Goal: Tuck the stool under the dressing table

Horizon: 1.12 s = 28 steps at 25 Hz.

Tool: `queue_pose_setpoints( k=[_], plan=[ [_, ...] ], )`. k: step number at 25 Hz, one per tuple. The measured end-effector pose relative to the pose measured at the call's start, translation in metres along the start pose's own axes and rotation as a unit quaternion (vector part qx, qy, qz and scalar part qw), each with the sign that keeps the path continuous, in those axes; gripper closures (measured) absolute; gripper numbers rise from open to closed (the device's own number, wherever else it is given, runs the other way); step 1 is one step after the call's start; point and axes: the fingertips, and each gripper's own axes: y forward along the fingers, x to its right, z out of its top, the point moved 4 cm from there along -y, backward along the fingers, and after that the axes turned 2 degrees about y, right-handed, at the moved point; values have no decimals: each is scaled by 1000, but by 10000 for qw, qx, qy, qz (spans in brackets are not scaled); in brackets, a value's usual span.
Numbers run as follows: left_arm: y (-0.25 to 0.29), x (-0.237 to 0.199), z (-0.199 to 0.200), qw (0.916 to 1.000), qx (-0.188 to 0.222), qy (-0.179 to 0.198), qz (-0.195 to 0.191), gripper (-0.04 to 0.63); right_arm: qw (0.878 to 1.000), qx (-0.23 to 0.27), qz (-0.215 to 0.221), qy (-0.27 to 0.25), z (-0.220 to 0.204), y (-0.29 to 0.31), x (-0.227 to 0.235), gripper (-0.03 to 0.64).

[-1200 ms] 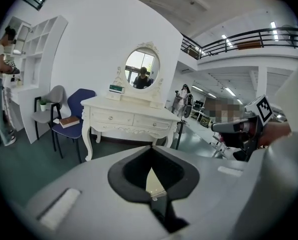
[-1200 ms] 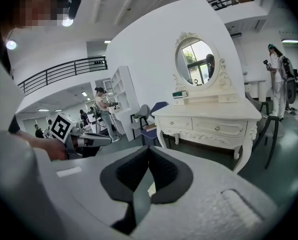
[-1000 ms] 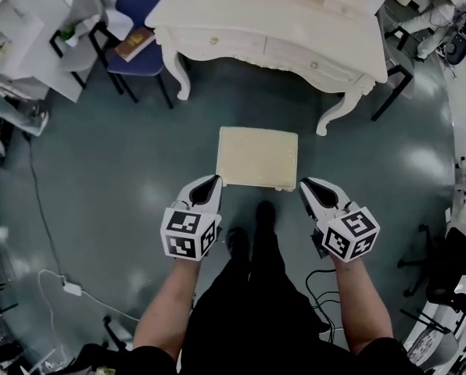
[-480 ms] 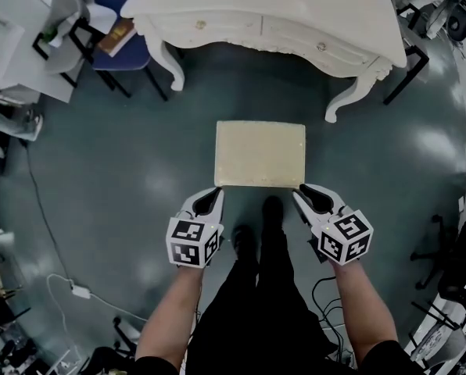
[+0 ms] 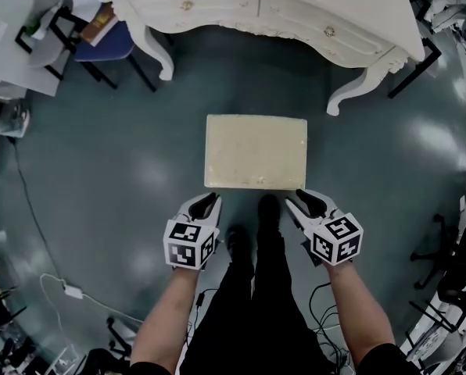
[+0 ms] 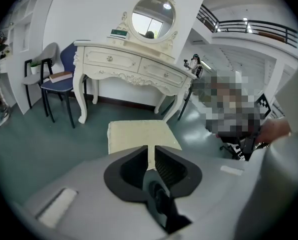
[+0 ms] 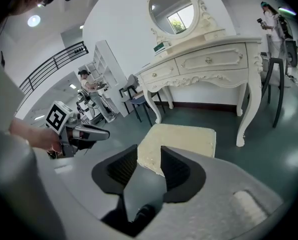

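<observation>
The stool (image 5: 255,151), a cream rectangular cushioned seat, stands on the dark floor in front of the white dressing table (image 5: 280,10), apart from it. My left gripper (image 5: 212,199) sits just off the stool's near left corner. Its jaws have just been opening and show a narrow gap with nothing pressed between them. In the left gripper view the stool (image 6: 141,134) lies straight beyond the left gripper (image 6: 151,149). My right gripper (image 5: 299,198) is at the near right corner. Its jaws have just been opening, and the stool's corner (image 7: 181,139) shows between them unpressed.
The dressing table (image 6: 134,64) carries an oval mirror (image 6: 152,16) and stands on curved legs (image 5: 164,61). A blue chair (image 5: 100,41) with a book stands at its left. Cables (image 5: 69,287) trail on the floor at left, black chairs (image 5: 452,264) at right. The person's feet (image 5: 252,233) are behind the stool.
Both grippers have sunk and come up to the stool's near corners. The right jaws have spread visibly. The stool and table fill more of the head view.
</observation>
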Motion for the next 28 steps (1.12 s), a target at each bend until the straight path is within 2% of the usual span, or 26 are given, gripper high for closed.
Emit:
queue_pose_setpoints(
  k=[6,11,15,19,23,28],
  plan=[
    [36,-16,-29,9995,-328,31,13,493,9994,-293,-182,73,-37,34,27,417],
    [58,-35,-54,9978,-657,57,91,431,9985,-442,-301,95,-64,57,43,380],
    [77,-50,-67,9965,-791,139,235,390,9973,-592,-397,151,-84,75,58,358],
    [92,-62,-79,9956,-878,73,316,349,9962,-639,-499,324,-97,89,71,299],
    [107,-74,-88,9946,-972,6,358,295,9941,-657,-780,382,-107,100,88,240],
    [122,-84,-103,9921,-1214,65,310,255,9915,-627,-1082,372,-115,109,103,224]
  ],
)
